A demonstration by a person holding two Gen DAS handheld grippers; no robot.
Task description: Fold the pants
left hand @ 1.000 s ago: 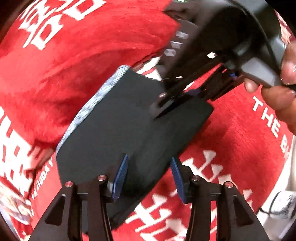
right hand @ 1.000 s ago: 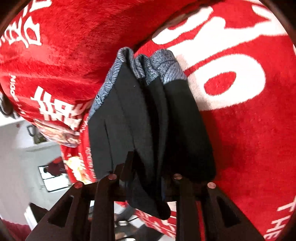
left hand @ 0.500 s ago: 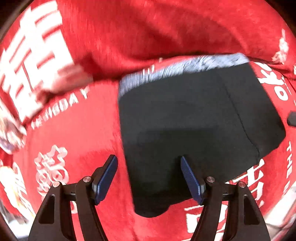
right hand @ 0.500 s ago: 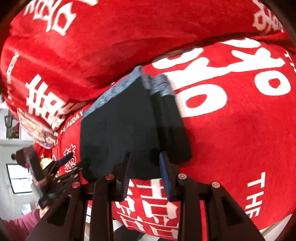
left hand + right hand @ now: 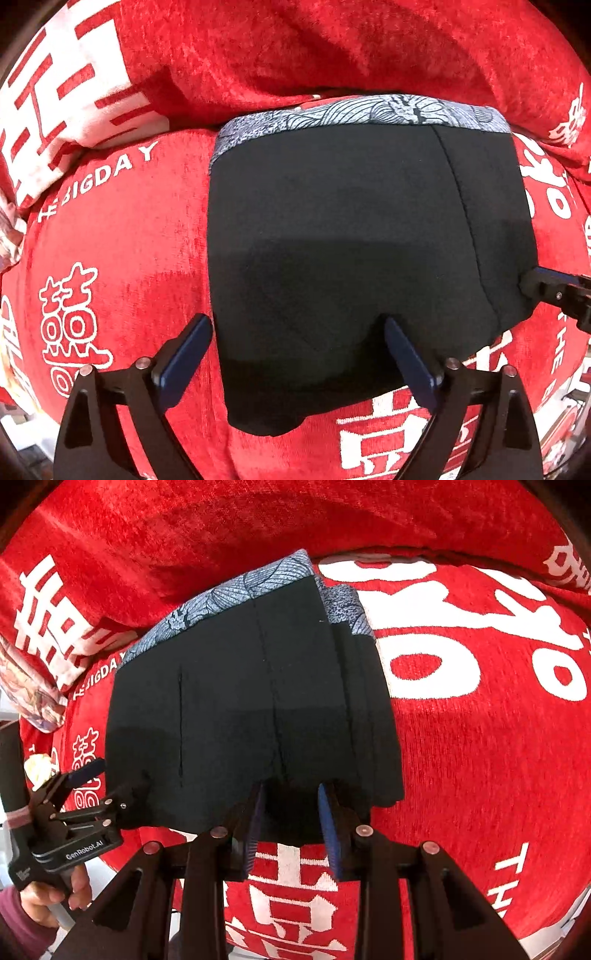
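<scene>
The black pants (image 5: pixel 343 236), with a grey patterned waistband (image 5: pixel 369 110), lie folded flat on the red cushion. My left gripper (image 5: pixel 299 350) points straight down over their near hem. Its jaws are opening wide, and the pads straddle the cloth without pressing it. In the right wrist view the pants (image 5: pixel 240 701) show stacked folded layers along their right side. My right gripper (image 5: pixel 291 819) hovers at the near hem with a gap between its blue pads; dark cloth lies under the gap, not pinched. The left gripper (image 5: pixel 110 782) shows at the pants' lower left corner, held by a hand (image 5: pixel 55 897).
A red plush cover (image 5: pixel 122 258) with white lettering spreads under the pants, and a red back cushion (image 5: pixel 332 48) rises behind the waistband. A patterned cloth (image 5: pixel 29 690) lies at the far left. The right gripper's tip (image 5: pixel 535 284) touches the pants' right edge.
The right gripper let go of the bunched, hanging pants and drew back. They now lie flat. The left gripper swung round to the near hem and spread its jaws wide.
</scene>
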